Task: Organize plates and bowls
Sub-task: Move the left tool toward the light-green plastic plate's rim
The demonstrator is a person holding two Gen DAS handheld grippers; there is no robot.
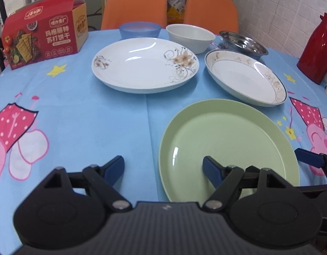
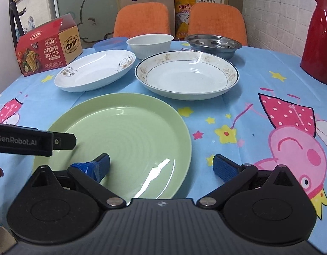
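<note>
Plates and bowls are sitting spread over a round table dressed in a blue cartoon tablecloth [image 1: 78, 110]. Going from the left, a red cracker box [image 1: 44, 36] is standing open near the far left edge. Just right of it a translucent blue bowl [image 1: 139, 29] is sitting at the back, and in front of that bowl the flowered white plate [image 1: 145, 64] is lying flat. Next along the back row a plain white bowl [image 1: 190, 37] is resting upright, close behind the flowered plate's rim. Further right a steel bowl [image 1: 244, 45] is sitting at the back, with the blue-rimmed white plate [image 1: 245, 80] lying just in front of it. Nearest to me the green plate [image 1: 227, 148] is lying flat and alone, in front of the blue-rimmed plate.

The left gripper [image 1: 163, 170] is hovering over the near left side of the green plate with its tongs spread wide and nothing between them; one blue pad is hanging over the cloth, the other over the plate's inside. The right gripper [image 2: 161, 166] is hanging over the same plate's right side, its tongs likewise spread apart and gripping nothing, one pad over the green surface and one over the cloth beyond the rim.

At the far right a red thermos jug [image 2: 319, 40] is standing upright by the brick wall. Two orange chairs [image 1: 135, 6] are waiting behind the table.
</note>
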